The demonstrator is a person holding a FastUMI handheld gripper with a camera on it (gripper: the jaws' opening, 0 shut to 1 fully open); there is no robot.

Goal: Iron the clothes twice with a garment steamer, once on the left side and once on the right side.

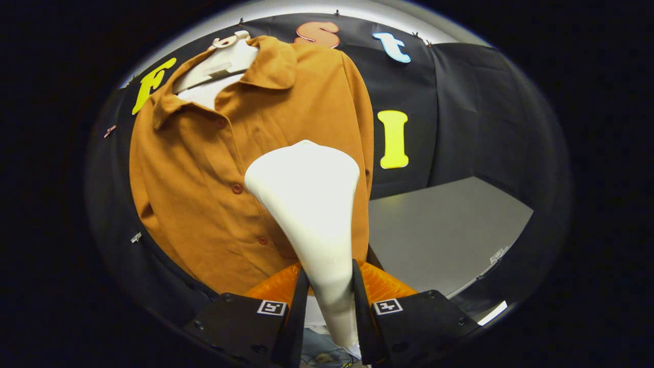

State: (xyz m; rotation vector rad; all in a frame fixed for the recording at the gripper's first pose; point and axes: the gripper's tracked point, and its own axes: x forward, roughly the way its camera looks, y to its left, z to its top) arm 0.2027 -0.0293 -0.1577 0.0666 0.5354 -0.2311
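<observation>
Between claw (329,296) fingers, steamer (311,204) against shirt (204,194).

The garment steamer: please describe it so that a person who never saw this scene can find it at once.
An orange-brown shirt hangs on a pale mannequin before the black booth wall. In front of the shirt, the white garment steamer rises from the claw, which is shut on its narrow handle. Its smooth white head, flaring wide, sets it apart.

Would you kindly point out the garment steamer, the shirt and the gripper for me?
garment steamer (306,189): gripper view, middle of its white head.
shirt (189,179): gripper view, front panel beside the buttons.
gripper (329,301): gripper view, midway between the fingers, which are shut on the steamer's handle.
</observation>
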